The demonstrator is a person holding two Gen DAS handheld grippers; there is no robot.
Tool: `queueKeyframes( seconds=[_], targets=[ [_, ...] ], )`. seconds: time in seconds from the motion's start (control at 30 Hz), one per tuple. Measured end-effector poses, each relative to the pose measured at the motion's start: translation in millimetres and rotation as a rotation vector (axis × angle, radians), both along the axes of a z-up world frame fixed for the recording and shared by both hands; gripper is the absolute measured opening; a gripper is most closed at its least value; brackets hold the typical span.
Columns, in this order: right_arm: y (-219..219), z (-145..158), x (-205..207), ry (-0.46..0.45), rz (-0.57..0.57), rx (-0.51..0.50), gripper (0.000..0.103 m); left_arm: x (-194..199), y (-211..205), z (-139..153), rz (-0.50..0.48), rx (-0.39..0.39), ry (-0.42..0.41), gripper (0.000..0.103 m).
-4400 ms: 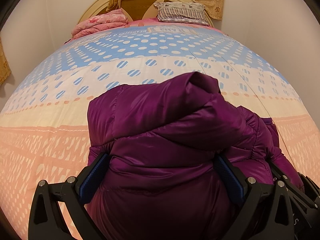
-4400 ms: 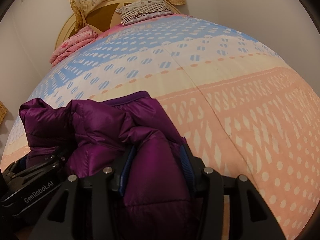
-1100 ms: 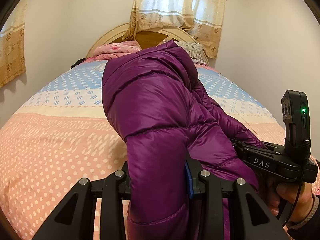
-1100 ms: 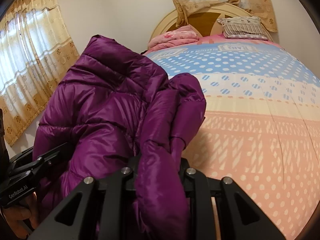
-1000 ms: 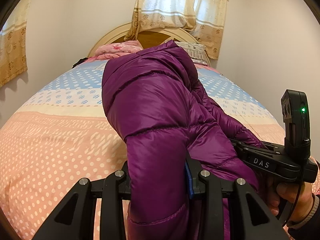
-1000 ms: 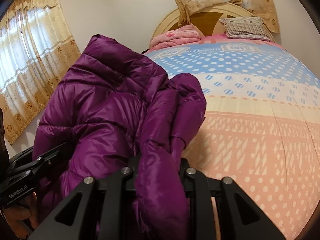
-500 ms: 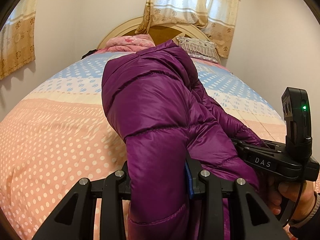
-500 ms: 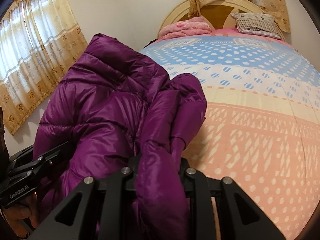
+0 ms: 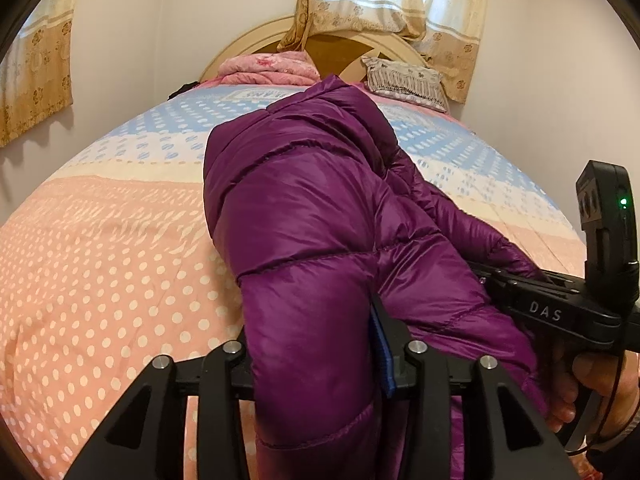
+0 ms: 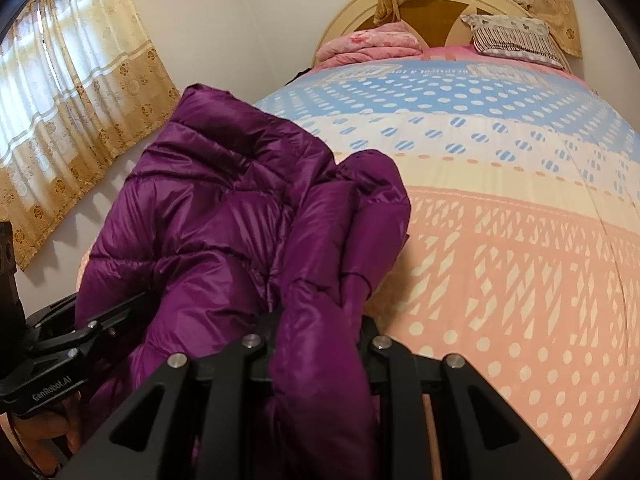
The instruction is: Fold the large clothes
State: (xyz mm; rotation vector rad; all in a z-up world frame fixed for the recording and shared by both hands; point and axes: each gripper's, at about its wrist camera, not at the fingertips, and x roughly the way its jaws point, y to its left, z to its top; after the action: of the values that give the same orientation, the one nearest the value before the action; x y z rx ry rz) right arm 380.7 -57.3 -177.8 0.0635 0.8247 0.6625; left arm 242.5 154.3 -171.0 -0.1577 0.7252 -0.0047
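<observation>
Both grippers have carried the purple down jacket [image 9: 320, 208] up off the bed since it lay bunched on the quilt a few seconds back, and over the last second the view has tipped lower so that more of the bedspread [image 9: 100, 272] shows beneath it. Left gripper [image 9: 316, 364] has its two fingers pinched on a thick quilted fold of the jacket, the blue pad of the right finger [image 9: 383, 354] pressed into the fabric and the other finger hidden behind the bulge. Right gripper [image 10: 316, 332] is likewise clamped on a puffy fold, which swells up between its fingers and hides both tips. Held between the two tools, the jacket hangs in a loose bundle above the near, pink dotted end of the bedspread; whether any part touches the quilt cannot be told. In the left view the right tool sits at the right edge, gripped by a hand [image 9: 592, 388]; in the right view the left tool lies at the near left. At the far end, against the curved headboard [image 10: 440, 4], rest a folded pink blanket [image 10: 372, 46] on the left and a striped pillow [image 10: 512, 38] on the right, with yellow curtains [image 10: 68, 92] on the left wall
</observation>
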Motion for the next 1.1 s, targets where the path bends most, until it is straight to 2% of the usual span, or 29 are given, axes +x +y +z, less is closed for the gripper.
queueKeyframes(
  seconds=[0.23, 0.37, 0.47, 0.67, 1.1],
  targets=[
    [1.5, -3.5, 0.2, 0.009, -0.001, -0.007, 0.024, 1.3, 4.9, -11.7, 0.015, -0.002, 0.021, 0.056],
    [2.1, -6.6, 1.7, 0.019, -0.006, -0.015, 0.026, 1.8, 3.6, -16.2, 0.038, 0.017, 0.032, 0.07],
    [2.8, -7.8, 1.3, 0.017, -0.013, -0.022, 0.029, 1.7, 3.9, -18.6, 0.056, 0.024, 0.037, 0.077],
    [-1.8, -13.4, 2.9, 0.036, -0.036, -0.002, 0.038, 0.5, 7.2, -19.3, 0.07, 0.022, 0.033, 0.083],
    [-4.9, -18.8, 3.3, 0.044, -0.039, 0.004, 0.044, -5.3, 7.9, -21.4, 0.092, -0.001, 0.033, 0.088]
  ],
)
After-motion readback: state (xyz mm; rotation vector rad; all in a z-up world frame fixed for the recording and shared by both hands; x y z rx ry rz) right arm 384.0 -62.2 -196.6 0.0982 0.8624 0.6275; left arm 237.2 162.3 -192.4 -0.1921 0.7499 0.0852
